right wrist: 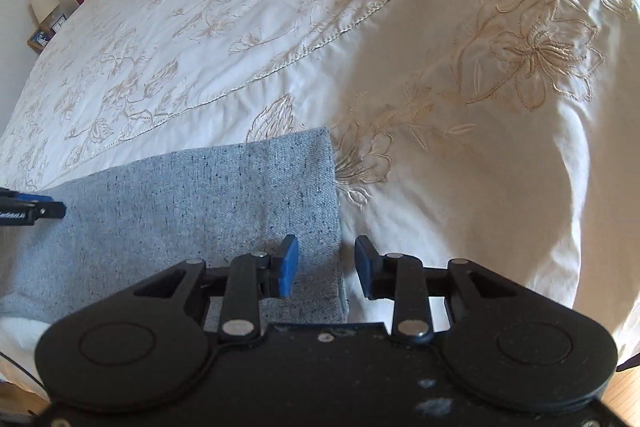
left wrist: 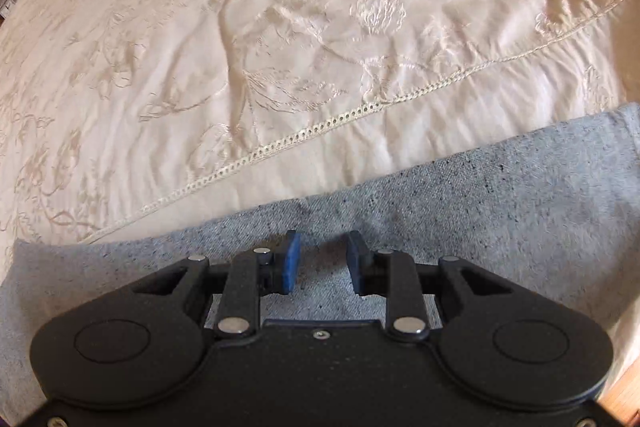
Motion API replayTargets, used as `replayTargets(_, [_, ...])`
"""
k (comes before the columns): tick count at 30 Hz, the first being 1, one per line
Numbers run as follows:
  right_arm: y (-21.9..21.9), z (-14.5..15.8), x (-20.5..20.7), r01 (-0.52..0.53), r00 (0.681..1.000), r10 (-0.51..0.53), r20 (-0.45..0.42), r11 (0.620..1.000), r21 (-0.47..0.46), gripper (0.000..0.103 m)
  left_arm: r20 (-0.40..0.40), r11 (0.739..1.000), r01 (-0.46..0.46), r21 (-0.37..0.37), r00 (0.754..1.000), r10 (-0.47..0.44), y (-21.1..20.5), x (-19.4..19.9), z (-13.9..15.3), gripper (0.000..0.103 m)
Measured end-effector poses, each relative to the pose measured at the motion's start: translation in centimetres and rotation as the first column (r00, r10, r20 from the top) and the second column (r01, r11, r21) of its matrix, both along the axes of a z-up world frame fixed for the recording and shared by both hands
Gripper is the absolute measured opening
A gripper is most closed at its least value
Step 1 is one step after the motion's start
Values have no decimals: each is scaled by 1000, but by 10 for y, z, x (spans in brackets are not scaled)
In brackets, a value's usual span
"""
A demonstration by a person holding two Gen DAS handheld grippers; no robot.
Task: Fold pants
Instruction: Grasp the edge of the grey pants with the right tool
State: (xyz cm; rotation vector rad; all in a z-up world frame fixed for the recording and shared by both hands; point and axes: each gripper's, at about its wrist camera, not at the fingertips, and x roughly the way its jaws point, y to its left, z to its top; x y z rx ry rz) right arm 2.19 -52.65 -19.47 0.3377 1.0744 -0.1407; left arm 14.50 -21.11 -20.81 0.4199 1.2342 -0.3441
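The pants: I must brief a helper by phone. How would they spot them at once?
Look at the big bed under the cream embroidered bedspread. Along its near edge lies a flat folded band of cloth, the pants. They are the only speckled grey-blue thing there; all around is pale and flowered.

The pants (right wrist: pixel 192 211) lie flat on the bedspread (right wrist: pixel 440 187), a lamp (right wrist: pixel 43 5) beside the bed's far corner.

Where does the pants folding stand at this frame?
Done: the grey pants lie flat on the cream bedspread as a band with a straight right-hand end, so some folding seems made. In hand: nothing; the left gripper hovers open over the cloth, the right gripper open, straddling that right end. Left: probably another fold, since the band runs long.
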Motion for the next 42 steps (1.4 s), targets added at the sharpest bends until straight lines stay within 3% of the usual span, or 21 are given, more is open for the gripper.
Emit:
replayTargets(2, [-2,-2,5,-31,1000,30,4,999,21,35,-24,1000,-8,25,1000,9,-6,10,-16,36])
replayTargets(5, [-5,-7,17,-89,996,89,-1,995,45,36,-28,1000,-7,23,1000,7,-8,12,-12,34])
replayTargets(13, [-20,-30,47,-117,992,122,-20,982,148,37,-84,982,-129,-141,989,118,30,-19,32,35])
replayTargets(16, [-27,-38,52,-86,994,98,-41,971,224,38,-127,984,-109,-140,988,91,32,-50,29,35])
replayTargets(21, [-40,-48,58,-24,995,57,-84,934,356,44,-163,995,-69,-71,985,57,25,-80,2,35])
replayTargets(25, [-28,-42,68,-56,989,95,-115,950,306,44,-150,999,-28,-41,989,21,19,-85,-3,35])
replayTargets(28, [-13,-28,69,-127,982,154,-112,967,220,9,-104,992,-45,-120,994,33,19,-73,22,35])
replayTargets(31, [-8,-12,62,-118,988,135,-70,972,203,8,-44,989,-46,-140,998,41,14,-50,35,35])
replayTargets(34, [-5,2,57,-106,992,116,-42,976,190,8,7,988,-98,-120,995,100,11,-18,23,35])
replayTargets(36, [0,10,56,-113,992,122,-37,978,177,8,-16,982,-146,-121,989,145,10,3,10,31])
replayTargets(38, [5,17,53,-123,991,130,-35,979,161,8,-89,983,-159,-95,985,151,6,16,-10,28])
replayTargets(42, [10,29,50,-117,991,124,-40,983,142,8,-49,975,-180,-130,983,174,14,8,11,28])
